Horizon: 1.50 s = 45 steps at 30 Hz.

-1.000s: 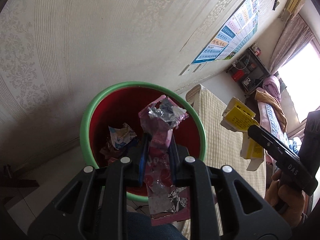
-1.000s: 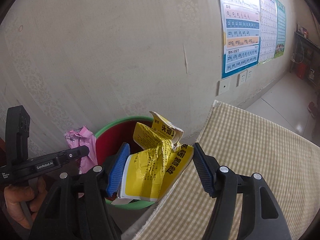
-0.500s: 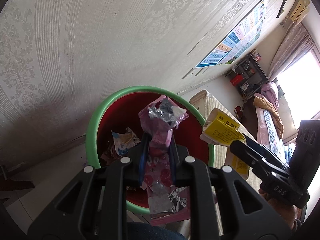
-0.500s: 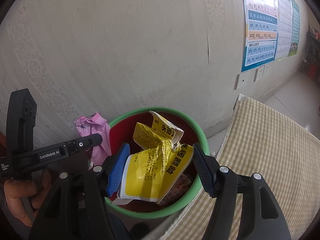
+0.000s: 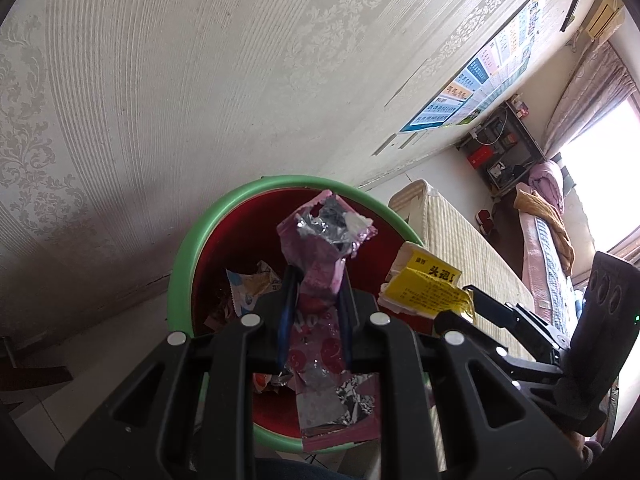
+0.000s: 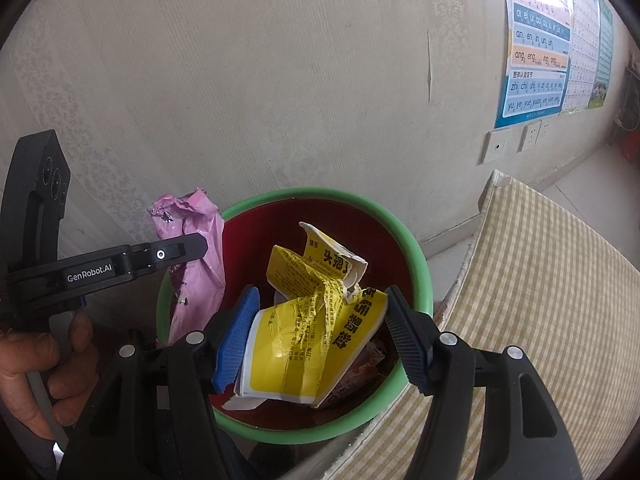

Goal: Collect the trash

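A: Trash, item one: the bin point(image 6: 416, 264), a round tub with a green rim and red inside, standing on the floor against the patterned wall point(image 5: 180, 80). What lies in it?

B: Loose scraps at the bottom: a white and blue wrapper point(image 5: 250, 286) and some reddish bits, too crumpled to identify. A bed with a checked cover point(image 6: 552, 300) stands just beside the bin, on its right in the right wrist view.

A: Next largest entry?

B: Wall posters point(image 6: 538, 40) with rows of letters, and two sockets point(image 6: 514, 142) under them. Far down the room in the left wrist view: a curtain point(image 5: 588, 92) and a shelf unit point(image 5: 502, 148).

A: Now the tools.

B: Right gripper point(image 6: 320, 336): jaws about half apart, blue pads pressed on both sides of a crushed yellow carton point(image 6: 308, 340) with black print. The carton hangs over the bin's mouth. In the left wrist view the same carton point(image 5: 424, 290) shows above the bin's right rim.

A: And the other?

B: Left gripper point(image 5: 316, 304): jaws narrow, clamped on a pink foil wrapper point(image 5: 320, 264). Its torn silver top sticks up past the fingertips; the rest trails back under the gripper. It is held above the bin's opening. From the right wrist view the pink wrapper point(image 6: 196, 256) hangs at the bin's left edge.

A: Smallest entry?

B: A hand point(image 6: 44, 368) wrapped around the left gripper's handle, lower left of the right wrist view.
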Each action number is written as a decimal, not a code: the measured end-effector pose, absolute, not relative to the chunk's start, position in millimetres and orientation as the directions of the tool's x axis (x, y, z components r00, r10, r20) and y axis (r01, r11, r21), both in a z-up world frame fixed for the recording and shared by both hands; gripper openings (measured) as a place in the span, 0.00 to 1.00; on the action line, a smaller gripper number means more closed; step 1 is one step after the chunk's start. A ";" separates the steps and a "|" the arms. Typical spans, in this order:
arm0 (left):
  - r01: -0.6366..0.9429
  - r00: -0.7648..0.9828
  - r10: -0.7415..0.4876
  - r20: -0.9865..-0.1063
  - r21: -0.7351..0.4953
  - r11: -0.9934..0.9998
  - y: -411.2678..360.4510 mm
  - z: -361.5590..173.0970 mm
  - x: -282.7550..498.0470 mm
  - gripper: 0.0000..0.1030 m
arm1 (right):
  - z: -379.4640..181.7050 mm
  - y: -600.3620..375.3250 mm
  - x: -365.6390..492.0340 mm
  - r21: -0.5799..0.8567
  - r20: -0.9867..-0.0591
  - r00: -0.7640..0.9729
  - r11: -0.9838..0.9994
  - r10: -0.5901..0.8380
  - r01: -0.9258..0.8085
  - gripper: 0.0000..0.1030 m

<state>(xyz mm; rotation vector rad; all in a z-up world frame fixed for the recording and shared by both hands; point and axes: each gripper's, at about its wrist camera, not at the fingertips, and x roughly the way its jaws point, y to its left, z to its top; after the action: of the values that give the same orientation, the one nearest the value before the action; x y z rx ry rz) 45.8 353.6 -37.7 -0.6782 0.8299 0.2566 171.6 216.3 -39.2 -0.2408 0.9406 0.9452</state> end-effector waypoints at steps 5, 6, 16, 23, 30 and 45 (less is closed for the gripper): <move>-0.469 0.662 -0.056 -0.748 -0.471 0.747 357.0 -43.4 41.6 0.17 | -52.9 222.8 166.8 0.176 -0.803 0.230 0.588 0.549 -0.789 0.61; -0.472 0.661 -0.062 -0.748 -0.478 0.740 358.7 -46.3 40.4 0.17 | -53.9 223.7 164.8 0.164 -0.806 0.235 0.587 0.544 -0.793 0.61; -0.465 0.679 -0.063 -0.732 -0.495 0.734 367.9 -56.4 35.6 0.77 | -59.2 222.7 171.1 0.109 -0.811 0.280 0.602 0.514 -0.791 0.68; -0.489 0.694 -0.038 -0.719 -0.511 0.707 370.5 -46.8 26.2 0.94 | -46.5 207.9 172.1 0.115 -0.796 0.310 0.632 0.521 -0.767 0.92; -0.465 0.699 -0.014 -0.715 -0.470 0.750 346.1 -17.0 27.8 0.94 | -25.0 177.1 167.7 0.136 -0.769 0.334 0.651 0.545 -0.747 0.93; -0.305 0.735 -0.054 -0.676 -0.400 0.864 213.2 37.1 38.6 0.95 | 16.4 22.7 147.1 0.124 -0.723 0.485 0.783 0.492 -0.610 0.93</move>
<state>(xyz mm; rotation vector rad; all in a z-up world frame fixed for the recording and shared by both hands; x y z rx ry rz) 38.6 213.2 37.1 -0.5200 0.7397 0.1452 147.1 22.7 16.4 -0.1574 0.8256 0.6739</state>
